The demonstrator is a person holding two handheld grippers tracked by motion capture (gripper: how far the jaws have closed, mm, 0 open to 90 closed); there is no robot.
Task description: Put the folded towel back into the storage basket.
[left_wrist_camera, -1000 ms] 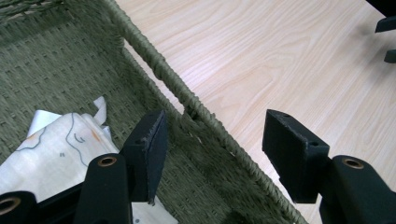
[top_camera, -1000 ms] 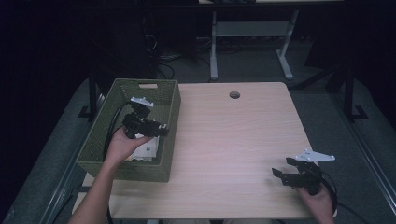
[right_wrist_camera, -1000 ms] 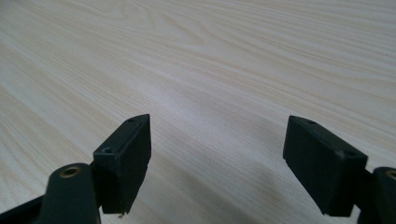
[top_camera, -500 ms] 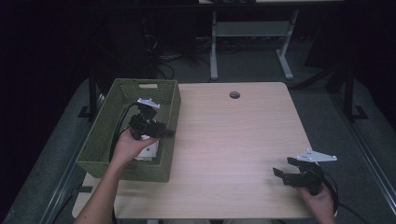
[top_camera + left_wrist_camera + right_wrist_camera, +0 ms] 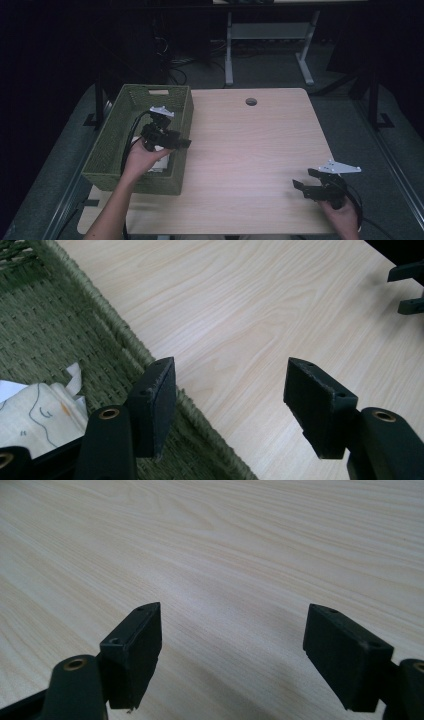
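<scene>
basket (image 5: 112,150): green, woven, at the bench's left edge | paper packet (image 5: 35,410): inside it, looks light, soft, crinkly; pinch its loose top edge | left gripper (image 5: 186,144): over basket's right rim, jaws apart, have just been opening, nothing between | right gripper (image 5: 300,186): near bench's front-right corner, jaws apart, empty

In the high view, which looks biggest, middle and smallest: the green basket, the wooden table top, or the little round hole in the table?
1. Table top: biggest by far.
2. Green basket: middle; it covers the table's left edge.
3. Round hole: smallest, a small dark dot near the far edge.
</scene>
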